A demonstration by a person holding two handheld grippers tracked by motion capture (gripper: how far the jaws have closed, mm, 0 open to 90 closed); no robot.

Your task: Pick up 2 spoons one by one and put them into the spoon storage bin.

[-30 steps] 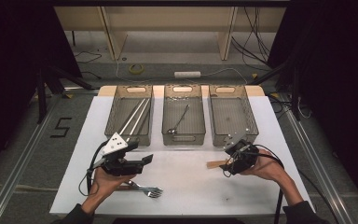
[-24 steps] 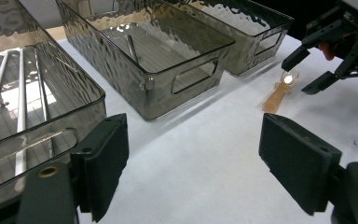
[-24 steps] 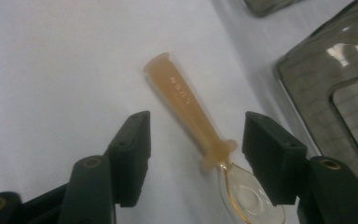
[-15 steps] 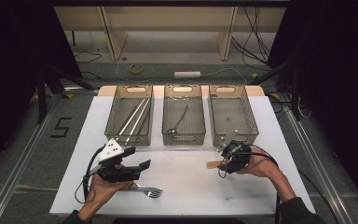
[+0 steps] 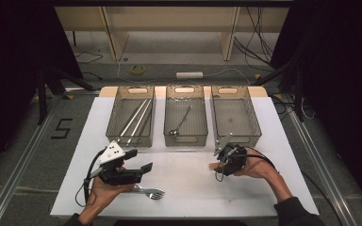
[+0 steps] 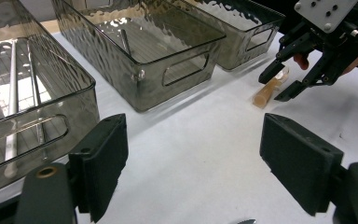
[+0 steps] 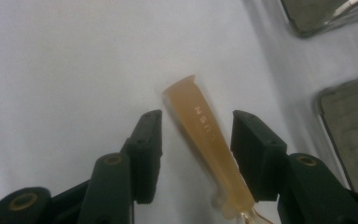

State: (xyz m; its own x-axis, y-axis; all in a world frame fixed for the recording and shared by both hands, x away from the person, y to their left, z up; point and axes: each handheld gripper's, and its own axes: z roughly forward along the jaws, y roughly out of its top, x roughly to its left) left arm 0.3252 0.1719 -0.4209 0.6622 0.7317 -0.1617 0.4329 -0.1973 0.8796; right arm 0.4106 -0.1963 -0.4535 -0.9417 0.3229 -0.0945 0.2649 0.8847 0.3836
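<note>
Sorting partly done: left bin [image 5: 134,117] holds rods, mid bin [image 5: 185,115] a spoon. Right gripper [image 7: 196,140] closing round amber handle [image 7: 205,140], not yet pinching, prob. Left gripper [image 6: 193,163] wide, empty; fork [image 5: 152,192] left.

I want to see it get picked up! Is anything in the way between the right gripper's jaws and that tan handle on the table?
Nothing visible is. The tan handle lies on the white table between the right gripper's two jaws. The jaws have just been closing, but a gap shows on each side, so they are not gripping it yet.

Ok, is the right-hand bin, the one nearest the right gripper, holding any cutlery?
No, the right-hand bin shows a bare mesh floor in the high view, with no cutlery in it.
</note>
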